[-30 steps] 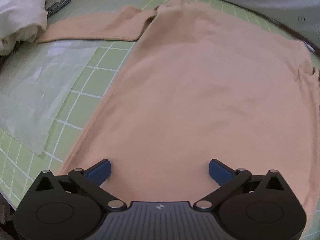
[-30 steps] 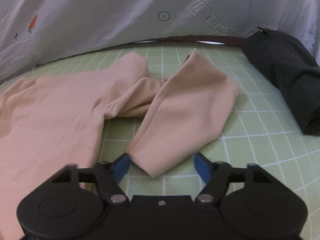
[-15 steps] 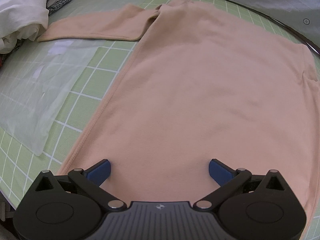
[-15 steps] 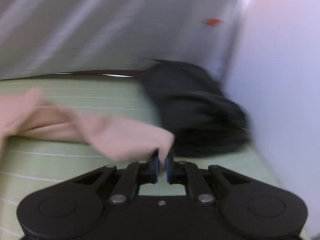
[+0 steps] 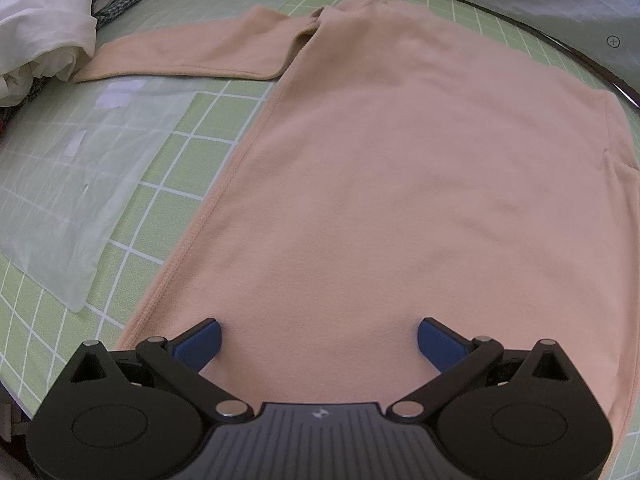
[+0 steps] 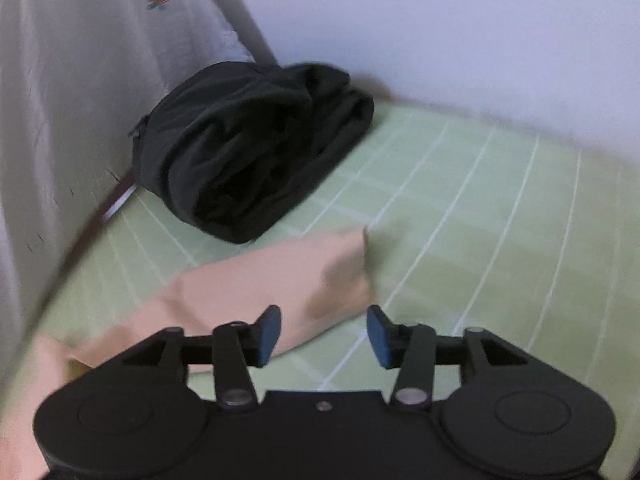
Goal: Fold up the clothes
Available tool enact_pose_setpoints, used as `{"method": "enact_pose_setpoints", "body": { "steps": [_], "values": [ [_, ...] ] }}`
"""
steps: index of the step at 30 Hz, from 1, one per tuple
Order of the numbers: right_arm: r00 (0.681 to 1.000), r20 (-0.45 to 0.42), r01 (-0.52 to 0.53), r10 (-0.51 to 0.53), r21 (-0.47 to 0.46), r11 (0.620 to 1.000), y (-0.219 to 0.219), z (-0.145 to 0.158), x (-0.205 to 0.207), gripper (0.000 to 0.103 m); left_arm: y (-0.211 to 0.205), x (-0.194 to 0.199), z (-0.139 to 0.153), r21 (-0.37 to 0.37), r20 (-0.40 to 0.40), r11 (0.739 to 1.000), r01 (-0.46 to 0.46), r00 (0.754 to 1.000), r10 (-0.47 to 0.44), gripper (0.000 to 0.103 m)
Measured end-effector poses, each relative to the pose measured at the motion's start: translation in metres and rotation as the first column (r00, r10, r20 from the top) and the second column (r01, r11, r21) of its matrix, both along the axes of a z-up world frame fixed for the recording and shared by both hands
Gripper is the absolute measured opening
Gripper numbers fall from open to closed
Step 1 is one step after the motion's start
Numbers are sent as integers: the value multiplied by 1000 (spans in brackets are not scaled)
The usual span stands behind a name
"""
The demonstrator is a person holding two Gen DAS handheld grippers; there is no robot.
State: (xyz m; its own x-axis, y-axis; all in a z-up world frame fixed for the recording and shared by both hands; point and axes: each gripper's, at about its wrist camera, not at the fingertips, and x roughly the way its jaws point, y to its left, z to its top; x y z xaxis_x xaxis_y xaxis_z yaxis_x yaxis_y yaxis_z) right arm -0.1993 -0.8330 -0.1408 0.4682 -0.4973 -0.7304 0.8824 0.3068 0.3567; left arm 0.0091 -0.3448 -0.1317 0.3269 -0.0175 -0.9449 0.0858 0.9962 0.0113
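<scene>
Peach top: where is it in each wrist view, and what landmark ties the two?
Left wrist: the peach top fills centre and right, body flat, one sleeve stretched toward upper left.
Right wrist: only its other sleeve shows, lower left to centre, the end lying ahead of the right gripper, whose jaws are opening and do not touch it.
Shared landmark: the green grid mat under it.

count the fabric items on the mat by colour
peach: 1, the long-sleeved top
black: 1, the bundled black garment
white: 1, the crumpled white cloth
checked: 1, the checked fabric peeking from under the white cloth
total: 4
</scene>
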Motion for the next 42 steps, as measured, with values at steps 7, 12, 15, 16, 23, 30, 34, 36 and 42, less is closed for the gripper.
{"method": "enact_pose_setpoints", "body": {
  "steps": [7,12,15,16,23,30,34,36,42],
  "values": [
    [998,-56,-27,24,-56,998,-5,-9,19,58,0,0,0,0,2,1000,0,1000,0,103],
    [993,-109,-57,46,-100,993,-14,-12,22,52,0,-1,0,-1,4,1000,-2,1000,2,103],
    [990,-99,-113,101,-116,987,-18,-10,17,6,1,-1,0,-1,8,1000,0,1000,0,103],
    [991,-87,-115,105,-128,985,-18,-6,14,6,1,-1,-1,-1,8,1000,0,1000,0,103],
    [990,-133,-76,36,-312,947,-8,42,-14,5,3,0,-1,-1,8,1000,4,1000,-4,103],
    [970,-244,-20,-15,-143,989,-21,9,-24,6,5,1,-2,-2,12,1000,9,1000,-9,103],
    [987,-156,-1,-42,-263,965,-1,37,-35,5,6,1,-3,-2,10,1000,12,1000,-12,103],
    [989,-139,-6,-42,-330,944,12,55,-37,5,6,1,-2,-2,10,1000,10,1000,-10,103],
    [964,-262,1,-39,-141,990,4,16,-48,5,4,1,-3,-1,12,1000,5,1000,-5,103]
  ]
}}
